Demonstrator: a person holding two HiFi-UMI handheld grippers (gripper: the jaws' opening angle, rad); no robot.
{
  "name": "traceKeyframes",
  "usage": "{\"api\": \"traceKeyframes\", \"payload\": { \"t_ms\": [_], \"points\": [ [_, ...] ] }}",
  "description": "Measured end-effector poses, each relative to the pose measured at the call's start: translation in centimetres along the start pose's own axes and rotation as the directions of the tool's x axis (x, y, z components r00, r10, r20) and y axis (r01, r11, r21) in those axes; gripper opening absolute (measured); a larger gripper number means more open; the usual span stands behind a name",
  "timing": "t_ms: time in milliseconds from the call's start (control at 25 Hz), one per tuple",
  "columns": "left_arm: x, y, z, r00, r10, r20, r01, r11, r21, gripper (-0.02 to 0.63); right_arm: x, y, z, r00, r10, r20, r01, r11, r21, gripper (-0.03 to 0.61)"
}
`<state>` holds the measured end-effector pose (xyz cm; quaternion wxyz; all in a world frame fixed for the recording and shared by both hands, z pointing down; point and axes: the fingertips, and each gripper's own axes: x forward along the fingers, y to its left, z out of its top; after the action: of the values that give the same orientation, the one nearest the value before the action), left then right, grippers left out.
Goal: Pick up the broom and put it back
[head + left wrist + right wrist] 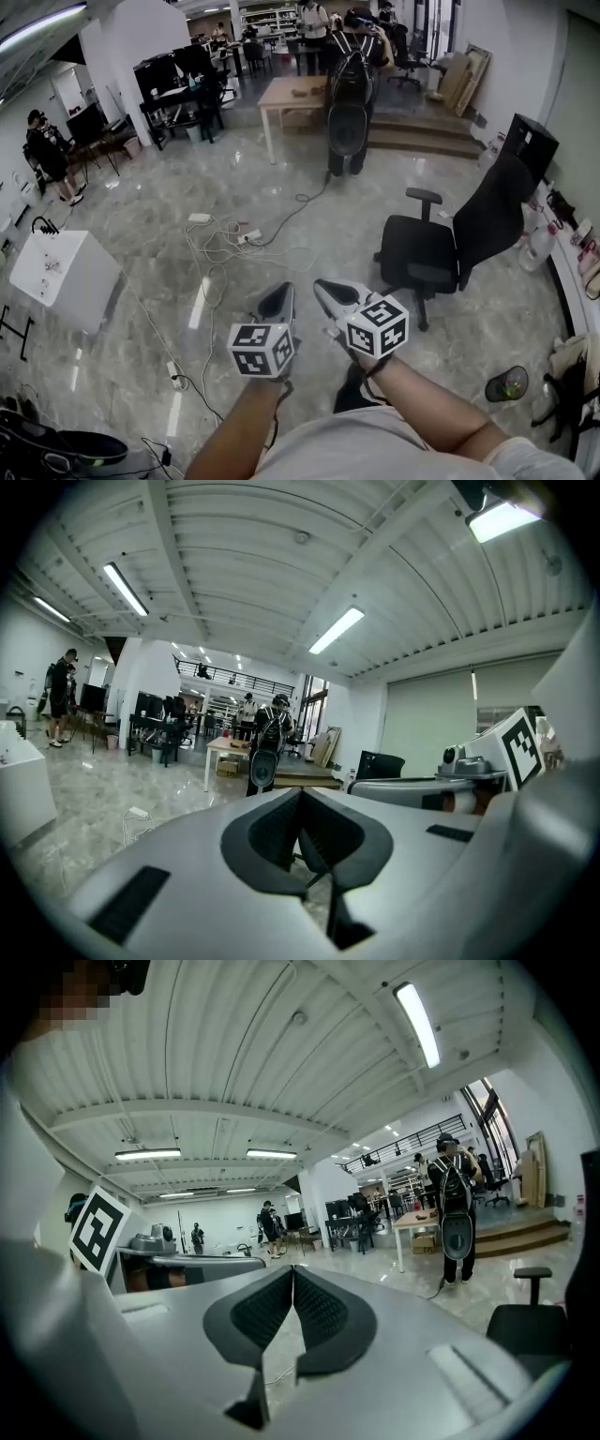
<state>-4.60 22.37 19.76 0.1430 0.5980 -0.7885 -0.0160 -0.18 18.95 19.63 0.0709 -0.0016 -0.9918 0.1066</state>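
No broom shows in any view. In the head view both grippers are held side by side in front of the person, over the marble floor. My left gripper [278, 298] has its jaws closed together with nothing between them, and the left gripper view shows its tips [300, 792] meeting. My right gripper [324, 287] is likewise shut and empty, its pads touching in the right gripper view [292, 1269]. Both point roughly level across the room.
A black office chair [439, 246] stands to the right. A white box [64, 275] sits at the left, with cables and power strips [228, 237] strewn on the floor between. A person with a backpack [349, 94] stands by a wooden table [287, 94] farther off.
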Motion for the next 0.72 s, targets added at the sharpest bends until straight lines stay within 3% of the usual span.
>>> {"api": "traceKeyframes", "payload": {
  "t_ms": [400,720],
  "points": [
    [20.2,6.5,-4.0,0.990,0.088,-0.114,-0.092,0.995,-0.025,0.005,11.4,-20.9,-4.0,0.993,0.039,-0.115,-0.030,0.996,0.078,0.015],
    [32.8,13.1,-11.1,0.962,0.148,-0.227,-0.172,0.981,-0.089,0.006,19.3,-35.4,-13.9,0.936,0.082,-0.342,-0.038,0.990,0.134,0.032]
  ]
}}
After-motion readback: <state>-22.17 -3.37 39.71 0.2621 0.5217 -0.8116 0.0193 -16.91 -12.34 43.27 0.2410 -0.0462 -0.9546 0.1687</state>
